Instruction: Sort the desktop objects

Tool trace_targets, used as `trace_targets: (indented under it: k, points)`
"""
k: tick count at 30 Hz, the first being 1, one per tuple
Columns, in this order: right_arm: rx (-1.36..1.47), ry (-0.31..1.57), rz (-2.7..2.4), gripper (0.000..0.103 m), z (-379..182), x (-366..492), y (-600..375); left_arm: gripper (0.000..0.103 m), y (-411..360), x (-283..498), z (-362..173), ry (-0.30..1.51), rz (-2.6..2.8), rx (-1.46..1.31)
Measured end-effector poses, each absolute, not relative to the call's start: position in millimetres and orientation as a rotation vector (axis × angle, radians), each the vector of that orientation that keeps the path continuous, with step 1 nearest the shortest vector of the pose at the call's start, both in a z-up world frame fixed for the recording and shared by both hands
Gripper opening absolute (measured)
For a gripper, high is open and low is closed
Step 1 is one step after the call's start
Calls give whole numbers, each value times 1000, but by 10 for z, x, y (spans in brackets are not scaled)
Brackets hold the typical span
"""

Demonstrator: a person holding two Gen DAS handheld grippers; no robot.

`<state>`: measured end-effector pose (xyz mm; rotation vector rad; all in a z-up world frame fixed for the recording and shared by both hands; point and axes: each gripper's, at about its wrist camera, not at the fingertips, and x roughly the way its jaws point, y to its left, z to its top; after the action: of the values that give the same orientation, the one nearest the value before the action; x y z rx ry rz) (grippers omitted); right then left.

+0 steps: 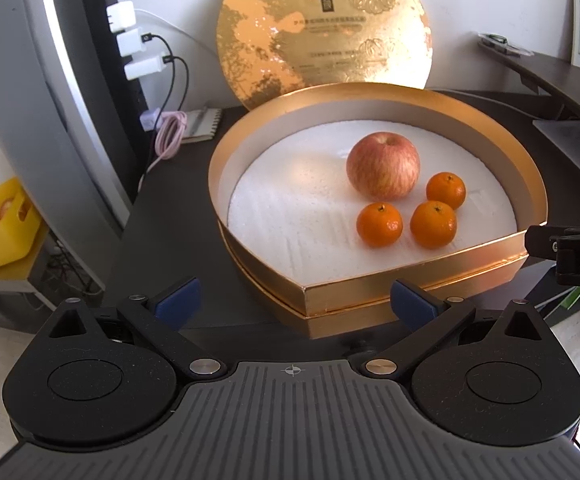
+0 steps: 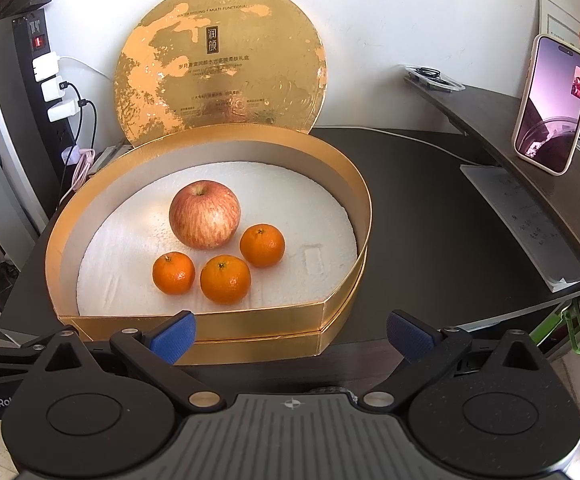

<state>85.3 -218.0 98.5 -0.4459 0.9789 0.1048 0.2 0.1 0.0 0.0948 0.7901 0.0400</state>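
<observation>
Both tongs, left gripper [image 1: 296, 300] and right gripper [image 2: 292, 334], gape empty before the gold box [image 2: 213, 322] holding an apple [image 2: 204, 215] and three tangerines [image 2: 225, 279]; its lid [image 2: 219, 64] leans behind.

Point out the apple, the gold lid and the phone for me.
apple [image 2: 204, 216]: right wrist view, middle of its red-striped skin.
gold lid [image 2: 219, 64]: right wrist view, centre of its face, leaning on the wall.
phone [image 2: 552, 106]: right wrist view, middle of its lit screen.

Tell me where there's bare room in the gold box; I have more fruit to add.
Bare foam lies left of the apple, toward the gold box wall, and behind the apple. It is crowded around the three tangerines near the front.
</observation>
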Motion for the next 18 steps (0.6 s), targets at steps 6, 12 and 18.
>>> trace_targets:
  k: [6,12,18]
  points:
    - [-442,976,100,102,983,853,-2235,103,9,25,12,815,35,77]
    - [-442,987,107,102,1001,906,-2218,103,-44,49,-13,823,40,87]
    - [-434,985,109,102,1021,905,-2255,103,-29,93,-34,823,34,90]
